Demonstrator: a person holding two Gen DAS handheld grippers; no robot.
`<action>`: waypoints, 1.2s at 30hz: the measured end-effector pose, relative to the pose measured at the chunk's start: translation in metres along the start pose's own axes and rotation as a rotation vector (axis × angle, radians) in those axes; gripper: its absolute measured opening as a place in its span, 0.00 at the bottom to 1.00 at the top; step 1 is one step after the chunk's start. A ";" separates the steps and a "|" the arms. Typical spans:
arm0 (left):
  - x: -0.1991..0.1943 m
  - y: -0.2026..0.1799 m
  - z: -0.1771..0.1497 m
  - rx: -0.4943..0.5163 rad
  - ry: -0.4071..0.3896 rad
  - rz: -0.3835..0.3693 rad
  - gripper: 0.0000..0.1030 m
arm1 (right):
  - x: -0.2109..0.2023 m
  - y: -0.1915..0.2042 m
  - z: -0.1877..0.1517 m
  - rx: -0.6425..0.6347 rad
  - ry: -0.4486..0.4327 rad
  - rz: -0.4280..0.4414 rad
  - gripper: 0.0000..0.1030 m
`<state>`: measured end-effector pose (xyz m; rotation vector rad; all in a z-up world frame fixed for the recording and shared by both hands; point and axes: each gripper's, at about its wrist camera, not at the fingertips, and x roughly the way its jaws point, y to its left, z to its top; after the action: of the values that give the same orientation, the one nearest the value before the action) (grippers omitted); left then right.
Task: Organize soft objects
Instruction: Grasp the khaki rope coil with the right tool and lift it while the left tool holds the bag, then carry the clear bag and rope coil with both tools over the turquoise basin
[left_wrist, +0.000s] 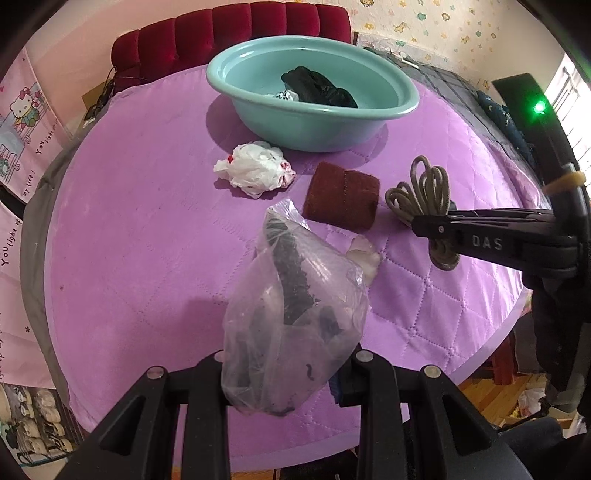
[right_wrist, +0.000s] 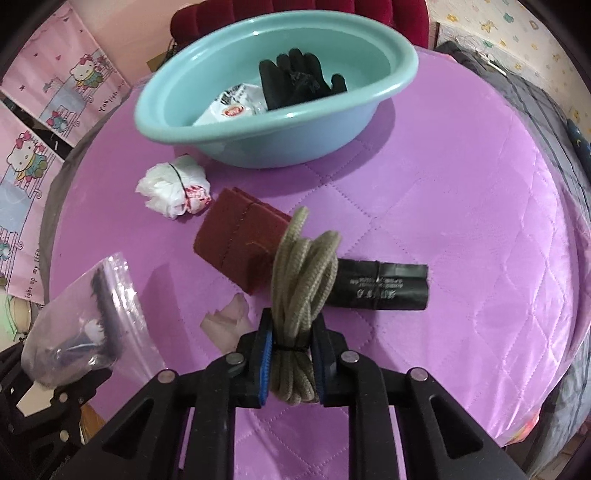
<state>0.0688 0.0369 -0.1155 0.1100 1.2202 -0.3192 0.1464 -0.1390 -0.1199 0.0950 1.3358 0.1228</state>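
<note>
My left gripper (left_wrist: 288, 373) is shut on a clear plastic bag (left_wrist: 291, 317) with dark items inside, held above the purple quilted table; the bag also shows in the right wrist view (right_wrist: 85, 325). My right gripper (right_wrist: 291, 354) is shut on a bundle of olive-grey rope (right_wrist: 303, 266), also visible in the left wrist view (left_wrist: 421, 192). A teal basin (left_wrist: 369, 114) at the back holds a black glove (right_wrist: 295, 79) and a white packet (right_wrist: 232, 105).
On the table lie a crumpled white plastic bag (left_wrist: 255, 168), a dark red scouring pad (left_wrist: 341, 201), a black roll of bags (right_wrist: 380, 286) and a small pale scrap (right_wrist: 225, 317). A red chair (left_wrist: 232, 33) stands behind the table.
</note>
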 end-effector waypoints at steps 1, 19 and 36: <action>-0.001 -0.002 0.000 -0.001 -0.002 0.000 0.30 | -0.003 -0.002 -0.003 -0.006 -0.002 0.005 0.17; -0.027 -0.020 0.006 -0.012 -0.039 0.003 0.30 | -0.058 0.003 -0.013 -0.102 -0.052 0.017 0.17; -0.037 -0.033 0.019 0.019 -0.057 -0.011 0.30 | -0.083 -0.002 -0.015 -0.133 -0.095 -0.007 0.17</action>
<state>0.0648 0.0072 -0.0714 0.1095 1.1619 -0.3417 0.1129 -0.1529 -0.0435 -0.0162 1.2295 0.1987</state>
